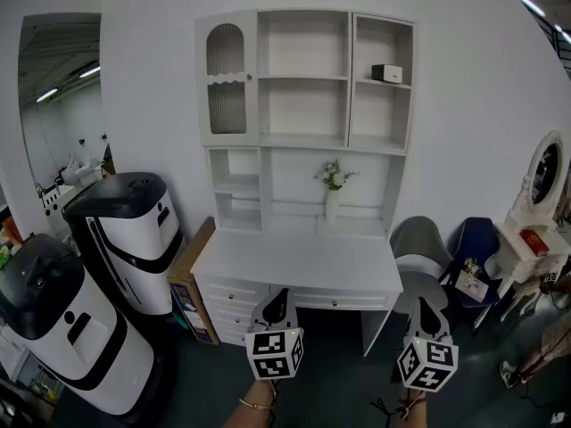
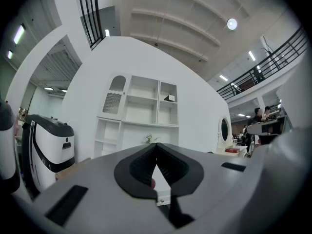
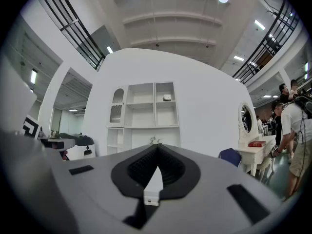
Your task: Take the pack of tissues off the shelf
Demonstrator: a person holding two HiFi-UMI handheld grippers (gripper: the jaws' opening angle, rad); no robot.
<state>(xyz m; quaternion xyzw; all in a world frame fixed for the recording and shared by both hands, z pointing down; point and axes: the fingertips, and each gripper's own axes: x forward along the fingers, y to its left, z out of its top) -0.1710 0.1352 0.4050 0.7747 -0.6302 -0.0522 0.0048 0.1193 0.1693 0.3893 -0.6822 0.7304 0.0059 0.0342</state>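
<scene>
Grey hand-held gripper (image 2: 156,145), black ribbed pads (image 2: 141,167), black-and-white marker cubes (image 1: 274,353), thin bracelet (image 1: 254,406)

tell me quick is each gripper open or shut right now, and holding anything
Left gripper: shut, jaws together, nothing between them.
Right gripper: shut, jaws together, nothing between them.

Left gripper (image 1: 278,296): held low, pointing forward. Jaws closed tip to tip, nothing between them. Left marker cube (image 1: 274,353) sits behind the jaws, with a bare forearm (image 1: 253,412) at the bottom edge.
Right gripper (image 1: 421,307): alongside, well apart from the left, same forward pose. Jaws pressed together, empty. Right marker cube (image 1: 427,364) sits behind, with the wrist (image 1: 409,408) barely in view.
</scene>
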